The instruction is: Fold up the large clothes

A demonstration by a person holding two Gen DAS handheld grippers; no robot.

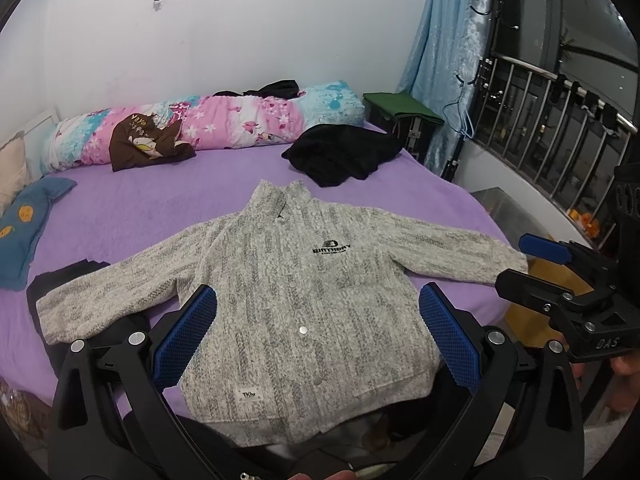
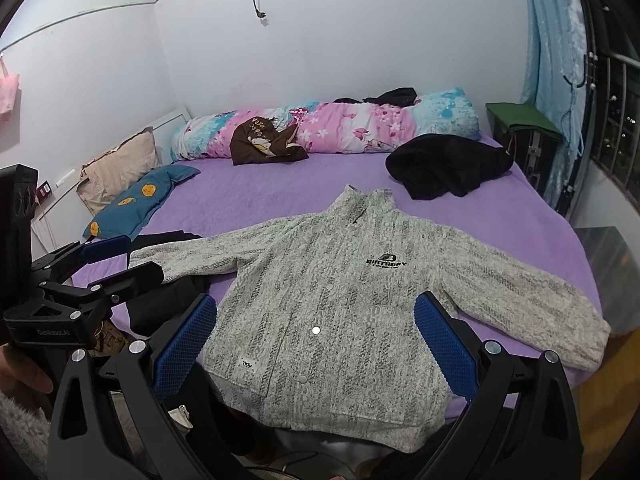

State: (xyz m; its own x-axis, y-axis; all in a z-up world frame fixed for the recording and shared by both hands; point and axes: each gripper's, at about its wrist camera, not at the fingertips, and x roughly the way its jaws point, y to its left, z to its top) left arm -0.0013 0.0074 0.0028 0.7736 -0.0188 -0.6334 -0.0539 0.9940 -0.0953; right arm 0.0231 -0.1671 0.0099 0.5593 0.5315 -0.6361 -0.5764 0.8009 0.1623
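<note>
A grey-and-white knit jacket with snap buttons and a black chest logo lies flat, front up, on the purple bed, both sleeves spread out sideways. My left gripper hovers open above the jacket's hem, its blue pads wide apart and holding nothing. My right gripper is open too, over the jacket's lower half. Each gripper shows in the other's view: the right gripper beside the right sleeve cuff, the left gripper by the left cuff.
A black garment is heaped beyond the collar. A brown garment leans on a rolled floral quilt along the wall. A blue cushion lies left, dark clothing under the left sleeve. Window railing stands right.
</note>
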